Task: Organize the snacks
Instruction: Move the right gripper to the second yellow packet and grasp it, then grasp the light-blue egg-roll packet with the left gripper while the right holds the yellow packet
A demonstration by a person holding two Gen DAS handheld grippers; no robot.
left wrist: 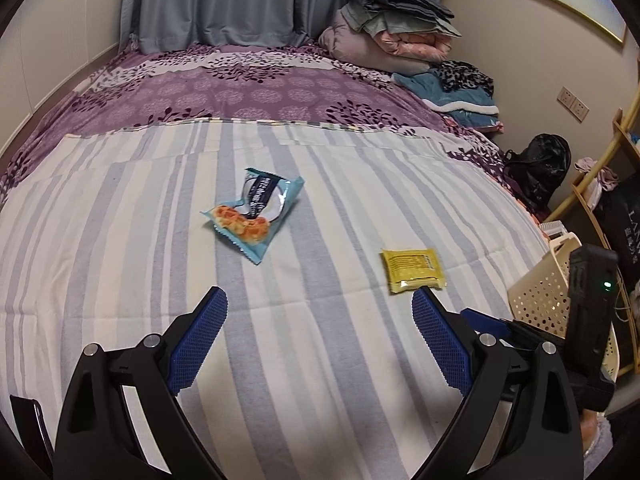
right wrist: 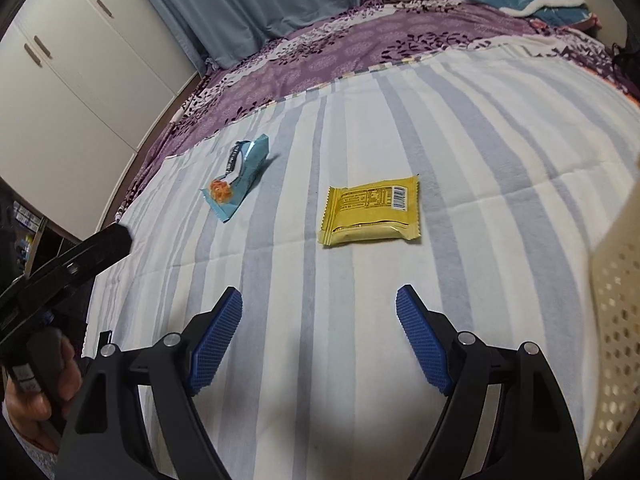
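Two snack packets lie on the striped sheet (left wrist: 304, 360) that covers the near part of the bed. The blue snack packet (left wrist: 253, 213) lies toward the middle of the sheet, one end raised off the fabric; its printed face shows orange pieces. The yellow snack packet (right wrist: 370, 210) lies flat with its barcode side up, well apart from the blue one and nearer the bed's right edge. Neither packet touches a gripper.

The left gripper (left wrist: 319, 334) is held above the sheet at the near edge of the bed. Its jaws stand wide apart and hold nothing. The blue ribbed pads (left wrist: 198, 344) face each other across bare sheet.

The right gripper (right wrist: 320, 334) is likewise above the near edge, jaws wide apart and empty. The yellow packet lies ahead of it, roughly in line with the gap.

A cream perforated basket (right wrist: 618, 320) stands at the right edge of the bed, just beside the right gripper. Beyond the striped sheet lies a purple patterned bedspread (left wrist: 248, 92), with folded bedding (left wrist: 384, 28) stacked at the far right corner.
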